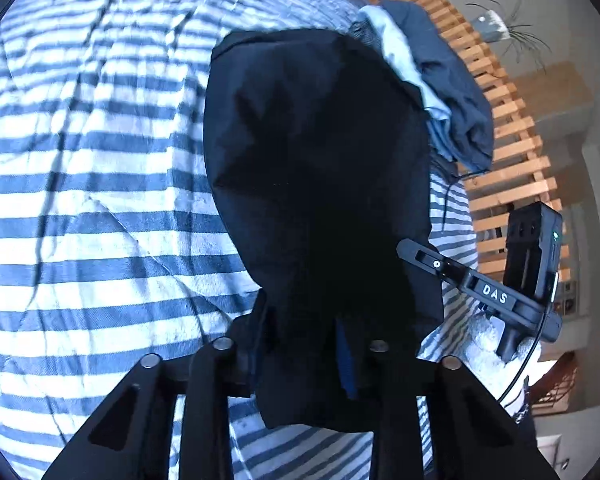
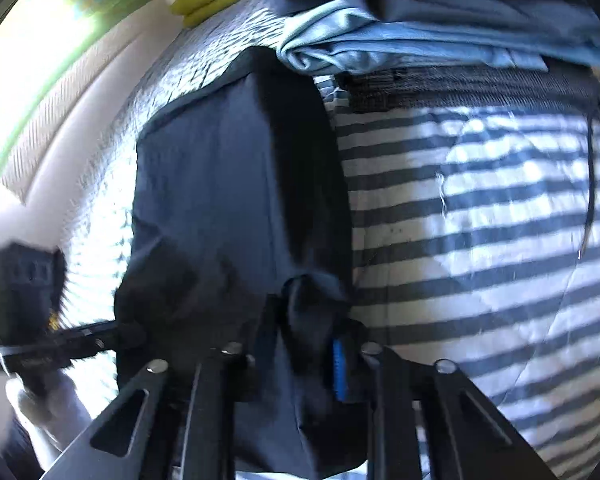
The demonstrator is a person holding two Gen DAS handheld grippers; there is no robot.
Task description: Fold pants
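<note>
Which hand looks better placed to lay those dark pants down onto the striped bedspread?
Neither clearly: the left gripper and right gripper each pinch a near edge of the dark pants, so both probably lower together.

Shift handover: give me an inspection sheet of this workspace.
Surface: blue-and-white striped bedcover, wrinkled.
Job's things: dark pants lying folded on the bedcover, near edge bunched in both tongs.
Clutter: pile of blue clothes at the far end of the pants.
Grippers: left tongs shut on the pants; right tongs shut on the pants.
Cables: thin black cable curving from the right device; dark cord lying on the bedcover.
Surroundings: wooden slatted frame, bright window.
</note>
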